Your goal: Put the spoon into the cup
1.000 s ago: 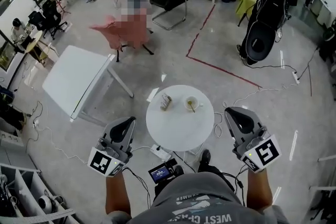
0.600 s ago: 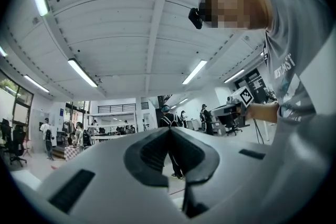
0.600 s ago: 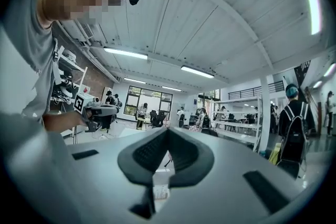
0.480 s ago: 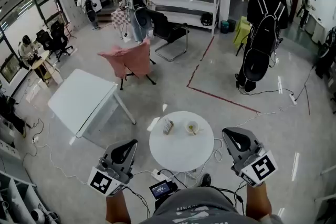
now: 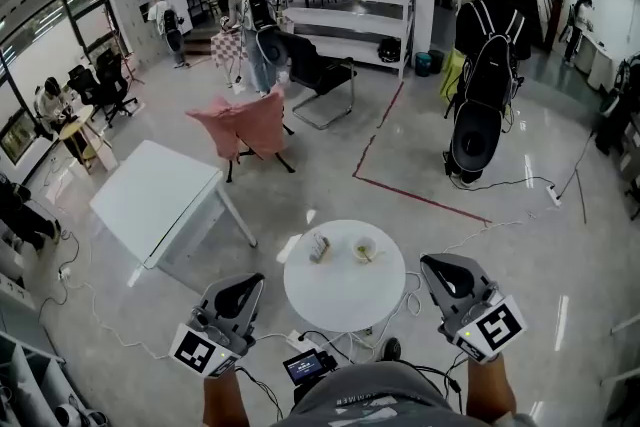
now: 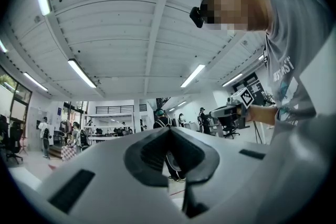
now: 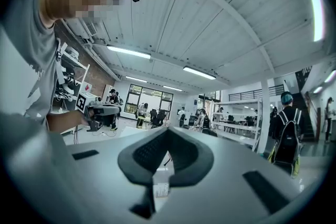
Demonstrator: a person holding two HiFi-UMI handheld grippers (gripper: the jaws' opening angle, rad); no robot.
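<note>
On the round white table (image 5: 345, 300) stands a small pale cup (image 5: 365, 249). A thin dark piece, seemingly the spoon (image 5: 370, 254), lies in it, too small to tell surely. My left gripper (image 5: 248, 285) hangs at the table's near left edge, well short of the cup. At the near right edge is my right gripper (image 5: 436, 268). Both are off the table and hold nothing. In the left gripper view the left gripper (image 6: 169, 131) has its tips touching, and in the right gripper view so does the right gripper (image 7: 168, 131). Both views look up at the ceiling.
A small striped packet or holder (image 5: 320, 246) stands on the table left of the cup. A tilted white rectangular table (image 5: 155, 195) is at the left. Cables and a power strip (image 5: 300, 343) lie under the round table. A person with a backpack (image 5: 480, 85) stands behind.
The head view has tipped up, so the table and both grippers sit lower in the picture. The grippers keep their places beside the table. The person with the backpack has walked farther off.
</note>
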